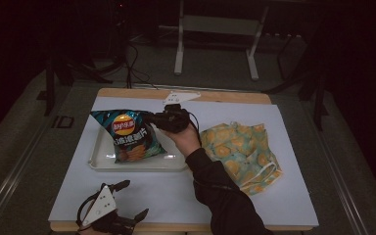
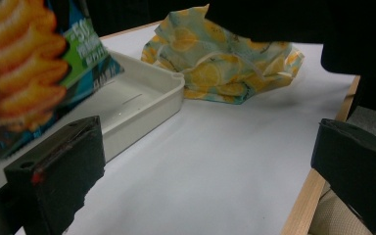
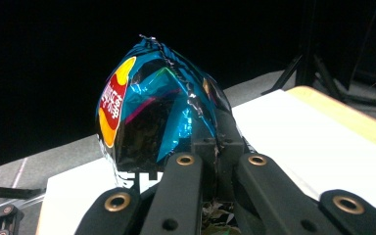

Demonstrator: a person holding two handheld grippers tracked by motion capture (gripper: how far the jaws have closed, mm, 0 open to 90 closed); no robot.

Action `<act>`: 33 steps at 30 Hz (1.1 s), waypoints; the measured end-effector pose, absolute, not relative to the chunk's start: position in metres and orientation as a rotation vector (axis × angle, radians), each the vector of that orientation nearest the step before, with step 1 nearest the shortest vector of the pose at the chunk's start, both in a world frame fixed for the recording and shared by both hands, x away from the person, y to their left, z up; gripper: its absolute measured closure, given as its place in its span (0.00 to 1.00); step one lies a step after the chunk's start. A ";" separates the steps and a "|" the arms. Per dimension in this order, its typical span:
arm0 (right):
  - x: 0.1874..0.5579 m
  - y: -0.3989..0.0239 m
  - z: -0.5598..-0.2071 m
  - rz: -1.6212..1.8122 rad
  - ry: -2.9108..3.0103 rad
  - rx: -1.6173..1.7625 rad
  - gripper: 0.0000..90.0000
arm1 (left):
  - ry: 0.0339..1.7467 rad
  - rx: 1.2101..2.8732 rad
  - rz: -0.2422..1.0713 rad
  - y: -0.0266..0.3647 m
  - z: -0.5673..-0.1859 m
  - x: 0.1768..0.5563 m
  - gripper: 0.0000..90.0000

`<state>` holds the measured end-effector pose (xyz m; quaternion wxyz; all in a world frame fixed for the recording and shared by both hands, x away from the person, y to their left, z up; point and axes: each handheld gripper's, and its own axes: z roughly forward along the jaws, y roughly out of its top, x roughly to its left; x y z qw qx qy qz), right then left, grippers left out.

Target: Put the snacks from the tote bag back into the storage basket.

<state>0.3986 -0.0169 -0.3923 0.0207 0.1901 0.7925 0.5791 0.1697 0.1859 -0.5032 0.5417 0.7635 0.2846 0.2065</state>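
Observation:
A blue foil chip bag point(image 1: 129, 136) with a yellow and red logo hangs tilted over the white tray point(image 1: 142, 165). My right gripper point(image 1: 152, 119) is shut on the bag's upper right edge. In the right gripper view the jaws point(image 3: 219, 142) pinch the crimped seam of the bag point(image 3: 152, 107). My left gripper point(image 1: 136, 199) rests at the table's near left edge, open, with nothing between its jaws point(image 2: 205, 166). Ahead of it I see the bag's lower part point(image 2: 24, 73) over the tray's corner point(image 2: 147, 98). Whether the bag touches the tray floor I cannot tell.
A crumpled yellow lemon-print cloth point(image 1: 240, 149) lies to the right of the tray, and in the left gripper view this cloth point(image 2: 225, 63) sits beyond the tray. A white sheet point(image 1: 176, 196) covers the wooden table. A metal stand point(image 1: 215, 29) is on the floor behind.

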 end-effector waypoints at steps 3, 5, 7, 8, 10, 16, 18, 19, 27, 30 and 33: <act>0.398 -0.014 -0.402 1.783 2.475 0.598 1.00 | 0.671 1.815 0.491 0.186 -0.503 0.170 0.00; 0.398 -0.015 -0.407 1.777 2.482 0.606 1.00 | 0.671 1.816 0.491 0.186 -0.503 0.170 0.00; 0.398 -0.017 -0.413 1.772 2.490 0.624 1.00 | 0.673 1.816 0.489 0.186 -0.503 0.170 0.00; 0.399 -0.018 -0.415 1.763 2.492 0.631 1.00 | 0.672 1.819 0.489 0.186 -0.503 0.170 0.00; 0.400 -0.022 -0.421 1.761 2.496 0.649 1.00 | 0.672 1.818 0.488 0.185 -0.504 0.170 0.00; 0.405 -0.035 -0.436 1.751 2.501 0.739 1.00 | 0.672 1.819 0.487 0.185 -0.504 0.171 0.00; 0.407 -0.038 -0.440 1.728 2.504 0.770 1.00 | 0.671 1.821 0.488 0.185 -0.504 0.171 0.00; 0.408 -0.040 -0.442 1.714 2.508 0.781 1.00 | 0.670 1.822 0.488 0.185 -0.504 0.171 0.00; 0.423 -0.039 -0.452 1.650 2.510 0.872 1.00 | 0.665 1.823 0.486 0.184 -0.504 0.171 0.00; 0.429 -0.037 -0.458 1.627 2.509 0.913 1.00 | 0.664 1.822 0.483 0.185 -0.504 0.171 0.00; 0.435 -0.034 -0.463 1.587 2.515 0.940 1.00 | 0.665 1.821 0.481 0.185 -0.504 0.171 0.00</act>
